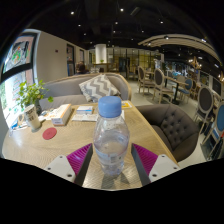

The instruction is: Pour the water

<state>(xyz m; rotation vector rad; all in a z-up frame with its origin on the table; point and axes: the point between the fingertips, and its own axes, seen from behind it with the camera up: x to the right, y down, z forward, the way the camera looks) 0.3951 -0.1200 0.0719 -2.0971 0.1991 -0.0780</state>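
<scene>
the water bottle point(110, 140) stands upright between the gripper point(110, 160) fingers; both pads appear pressed on its sides. potted plant point(28, 100) at 10 o'clock.

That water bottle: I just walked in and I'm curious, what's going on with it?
A hand-held claw has a clear water bottle with a blue cap between its two fingers, upright above a round wooden table. The pads appear to press its sides. No pouring shows yet. A potted plant stands beyond.
</scene>
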